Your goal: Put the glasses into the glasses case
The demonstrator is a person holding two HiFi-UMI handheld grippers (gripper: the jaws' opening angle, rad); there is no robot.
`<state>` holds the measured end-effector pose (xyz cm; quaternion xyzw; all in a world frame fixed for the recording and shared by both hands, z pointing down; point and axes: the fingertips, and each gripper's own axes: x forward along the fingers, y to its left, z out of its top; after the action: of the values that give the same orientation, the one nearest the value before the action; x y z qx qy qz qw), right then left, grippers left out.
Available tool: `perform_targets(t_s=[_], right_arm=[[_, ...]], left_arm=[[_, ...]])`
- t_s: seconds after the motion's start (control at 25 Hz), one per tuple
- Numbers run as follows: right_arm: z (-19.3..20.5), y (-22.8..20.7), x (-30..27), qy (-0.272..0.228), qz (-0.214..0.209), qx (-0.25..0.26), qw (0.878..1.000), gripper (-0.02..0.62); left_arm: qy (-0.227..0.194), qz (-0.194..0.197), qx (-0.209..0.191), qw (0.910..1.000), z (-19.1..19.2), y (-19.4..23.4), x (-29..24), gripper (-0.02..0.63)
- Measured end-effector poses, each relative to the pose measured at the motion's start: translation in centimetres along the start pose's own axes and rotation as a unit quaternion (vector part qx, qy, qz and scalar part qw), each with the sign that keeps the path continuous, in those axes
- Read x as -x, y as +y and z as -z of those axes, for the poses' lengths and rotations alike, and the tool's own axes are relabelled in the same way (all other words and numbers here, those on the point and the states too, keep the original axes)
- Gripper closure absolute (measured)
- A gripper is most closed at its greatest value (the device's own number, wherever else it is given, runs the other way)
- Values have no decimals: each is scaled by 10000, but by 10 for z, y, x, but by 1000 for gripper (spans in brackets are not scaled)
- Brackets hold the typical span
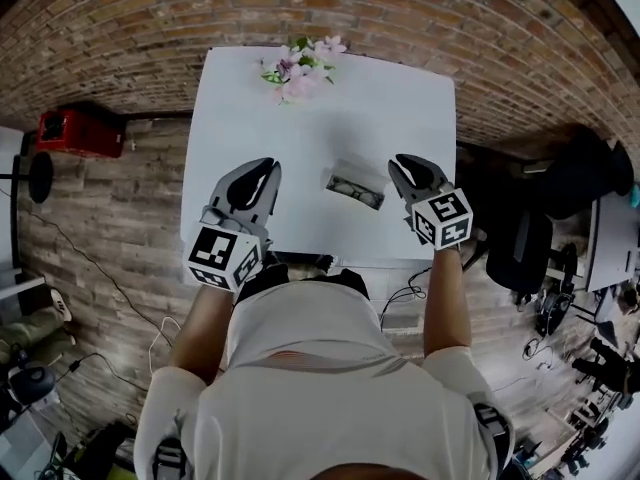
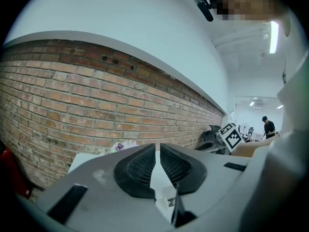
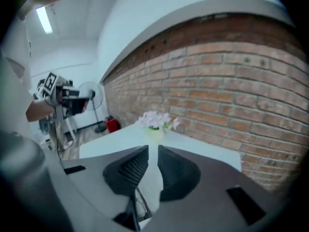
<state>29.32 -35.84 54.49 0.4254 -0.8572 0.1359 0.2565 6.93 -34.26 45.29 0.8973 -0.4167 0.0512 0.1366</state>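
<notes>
On the white table [image 1: 300,128], a little right of its middle, lies the pale grey glasses case [image 1: 352,177]. Dark-rimmed glasses [image 1: 357,192] rest on its near side. My left gripper [image 1: 268,166] hovers left of the case, its jaws a narrow gap apart and empty [image 2: 158,145]. To the right of the case is my right gripper [image 1: 402,161], raised off the table. Its jaws are slightly apart with nothing between them [image 3: 153,148]. In the right gripper view the thin glasses frame [image 3: 140,208] shows below the jaws.
A small pot of pink flowers [image 1: 300,68] stands at the table's far edge, against the brick wall. A red box [image 1: 80,130] sits on the wood floor at the left. At the right are a black chair [image 1: 520,248] and cables.
</notes>
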Motion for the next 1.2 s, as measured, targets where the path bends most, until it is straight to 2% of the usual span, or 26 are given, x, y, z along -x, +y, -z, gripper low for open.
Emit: perform_targets(t_s=[0.08,0.16,0.36,0.52,0.64,0.88,1.04,1.2], right_arm=[[-27,-10,31,-636,520,-245,9963,516],[-47,-15,58,-1032,932,-253,9900,537],[-87,-16,118,-1751,1518,-341,9722,543],[-109,-15,165,-2191,1955,-738,9531,543],[-122,-10,196,-2519,2152,-933,9389,543],[-140,4,227,-2866,2454,-754,9230,545],[-142,11,222,-2894,2460,-684,9225,545],[-139,14,212,-2766,2452,-629,9270,545]], left_arm=[[-107,131,-115,9998,-11,-3,-5,568],[-203,269,-187,9993,-20,-7,-9,568],[-404,617,-332,9967,-45,-21,-17,568],[-560,846,-455,9938,-65,-34,-19,568],[-651,962,-545,9917,-79,-42,-20,568],[-861,1075,-710,9879,-105,-55,-16,568],[-923,1117,-720,9868,-111,-56,-14,568],[-913,1135,-675,9870,-108,-53,-12,568]])
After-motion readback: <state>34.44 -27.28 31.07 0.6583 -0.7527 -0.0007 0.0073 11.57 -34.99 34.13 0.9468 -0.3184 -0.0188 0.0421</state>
